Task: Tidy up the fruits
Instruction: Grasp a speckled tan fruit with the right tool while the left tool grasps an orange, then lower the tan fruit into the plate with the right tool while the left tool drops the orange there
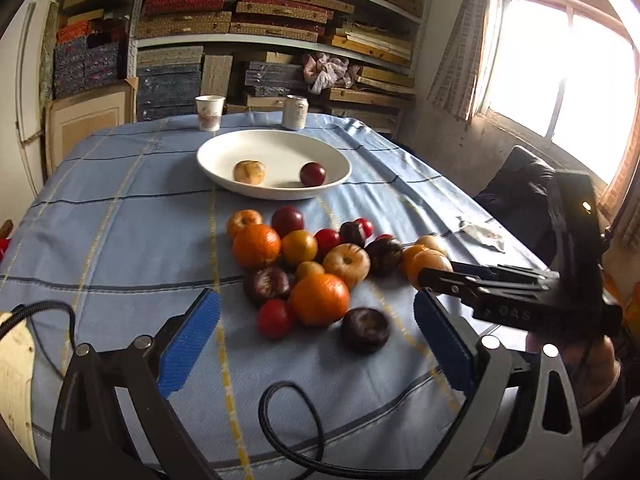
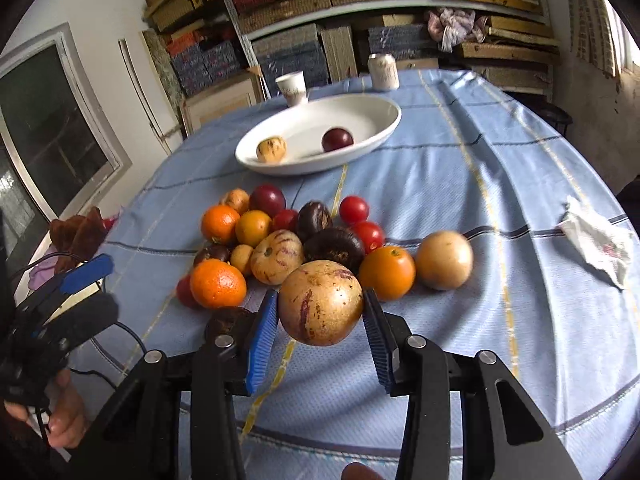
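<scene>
The right gripper point(image 2: 320, 330) has its jaws clamped on a striped yellow melon point(image 2: 320, 303), blue pads pressed to both flanks, the fruit held at the near edge of the fruit pile point(image 2: 280, 240) on the counter point(image 2: 500, 184), which wears a blue checked cloth. Just beyond it sit an orange tomato point(image 2: 386, 273) and a tan round fruit point(image 2: 444, 260), touching each other.

The left gripper point(image 1: 316, 340) hangs over the near side of the pile with its jaws spread wide and nothing between them; a dark purple fruit point(image 1: 365, 329) and a large orange point(image 1: 319, 299) lie just ahead of the pads.

Farther back, a white oval dish point(image 1: 276, 136) holds a second striped melon point(image 1: 249, 172) and a dark red plum point(image 1: 313, 173), well apart. Behind the dish stand a paper cup point(image 1: 209, 113) with a reddish print and a pale can point(image 1: 294, 112); the writing on both is too blurred to read. A crumpled tissue point(image 2: 598, 240) lies off to the right.
</scene>
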